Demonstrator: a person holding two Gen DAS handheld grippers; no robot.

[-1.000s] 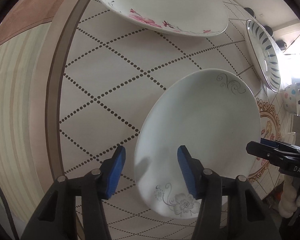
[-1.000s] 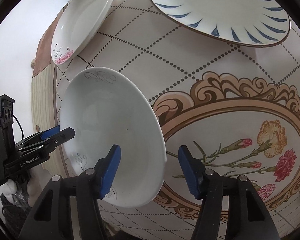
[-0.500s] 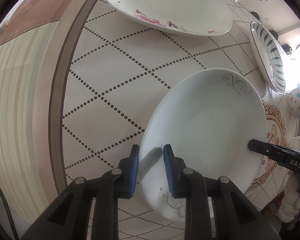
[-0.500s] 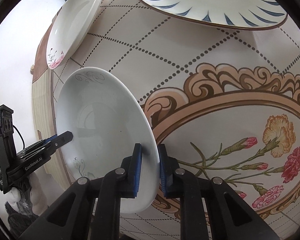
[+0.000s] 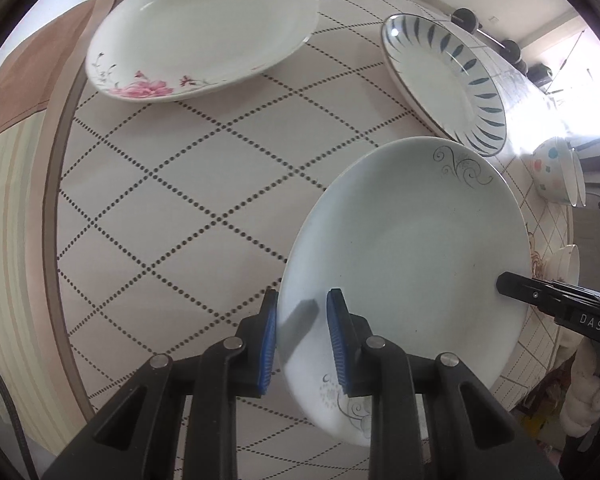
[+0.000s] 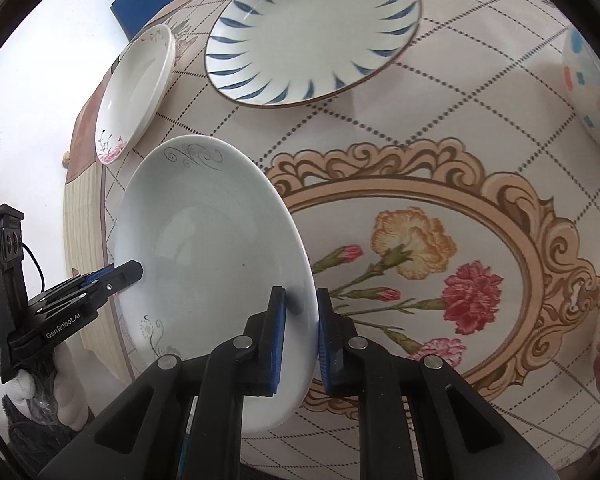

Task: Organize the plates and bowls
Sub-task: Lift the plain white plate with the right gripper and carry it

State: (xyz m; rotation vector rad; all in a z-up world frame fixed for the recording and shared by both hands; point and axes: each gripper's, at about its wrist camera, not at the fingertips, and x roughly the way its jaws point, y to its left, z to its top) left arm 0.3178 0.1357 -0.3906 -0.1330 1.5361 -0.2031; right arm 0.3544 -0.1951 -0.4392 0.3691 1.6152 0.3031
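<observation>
Tongs: two, left tongs (image 5: 302, 336) and right tongs (image 6: 302, 336) | gripping: one grey-scroll plate (image 5: 404, 256) | plates: three

Daylight floods my left wrist view from the upper right, blowing that corner out to pure white and washing over the spotted bowl (image 5: 553, 176). The left gripper (image 5: 301, 336) throws a soft grey shadow onto the white plate (image 5: 412, 248). In my right wrist view the floor at left is overexposed. Both fisheye pictures bulge the tabletop (image 6: 440, 128), darken at the corners, and stay reasonably sharp centrally.
</observation>
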